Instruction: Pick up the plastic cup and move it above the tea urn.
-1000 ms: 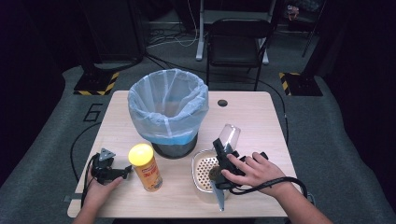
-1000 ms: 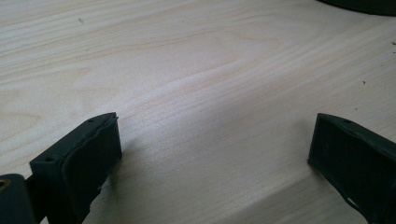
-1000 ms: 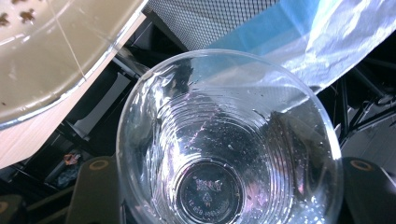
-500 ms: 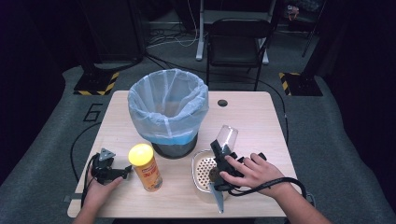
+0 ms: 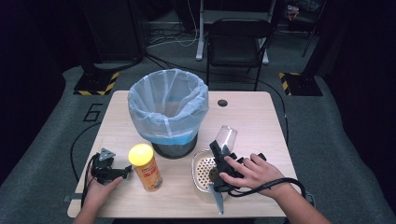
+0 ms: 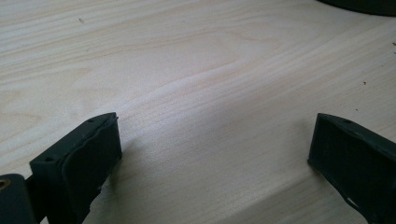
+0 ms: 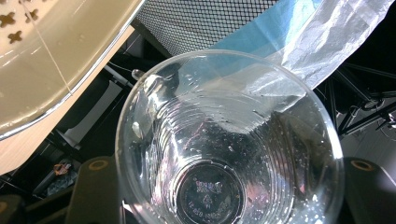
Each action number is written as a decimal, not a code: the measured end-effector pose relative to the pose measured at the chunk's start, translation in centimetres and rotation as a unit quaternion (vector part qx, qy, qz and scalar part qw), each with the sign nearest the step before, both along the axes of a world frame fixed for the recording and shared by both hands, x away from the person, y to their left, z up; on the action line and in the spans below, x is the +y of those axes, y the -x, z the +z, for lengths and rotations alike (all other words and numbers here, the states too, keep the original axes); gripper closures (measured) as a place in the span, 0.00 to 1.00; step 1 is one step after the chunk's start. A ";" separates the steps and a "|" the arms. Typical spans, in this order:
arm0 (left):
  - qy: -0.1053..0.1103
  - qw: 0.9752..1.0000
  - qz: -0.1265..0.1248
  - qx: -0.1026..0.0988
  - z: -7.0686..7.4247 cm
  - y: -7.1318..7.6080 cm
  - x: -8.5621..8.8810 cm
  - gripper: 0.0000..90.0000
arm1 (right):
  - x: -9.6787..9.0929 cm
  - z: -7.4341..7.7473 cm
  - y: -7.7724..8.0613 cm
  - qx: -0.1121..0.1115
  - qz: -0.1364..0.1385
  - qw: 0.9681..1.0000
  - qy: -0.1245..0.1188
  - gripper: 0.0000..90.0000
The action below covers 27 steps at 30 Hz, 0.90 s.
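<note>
The right gripper [image 5: 219,148] clamps a clear ribbed plastic cup [image 5: 226,137], tipped above the beige perforated strainer bowl [image 5: 201,171], likely for draining. Left of that bowl, the left gripper [image 5: 125,171] rests wide open, idle.

Overhead forward-down; two close jaw-mounted views

Hand-held gripper [image 6: 212,154] spread wide, wooden table [image 6: 187,70]
</note>
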<state>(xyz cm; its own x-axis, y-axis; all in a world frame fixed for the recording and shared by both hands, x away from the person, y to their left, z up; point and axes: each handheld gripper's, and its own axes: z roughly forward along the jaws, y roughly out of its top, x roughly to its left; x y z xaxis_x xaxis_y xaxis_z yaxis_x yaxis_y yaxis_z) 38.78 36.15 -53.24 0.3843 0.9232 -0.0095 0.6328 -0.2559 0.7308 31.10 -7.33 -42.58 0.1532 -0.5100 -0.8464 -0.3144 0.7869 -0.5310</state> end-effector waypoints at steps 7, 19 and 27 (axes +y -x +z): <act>0.000 1.000 0.000 0.000 0.0 0.0 0.0 0.02 | 0.3 0.5 -0.1 -0.002 0.005 0.999 0.046 0.40; 0.000 1.000 0.000 0.000 0.0 0.0 0.0 0.02 | 0.3 3.2 0.3 0.026 0.031 0.985 -0.165 0.39; 0.000 1.000 0.000 0.000 0.0 0.0 0.0 0.02 | -0.7 6.2 0.0 0.209 0.047 0.841 -0.497 0.39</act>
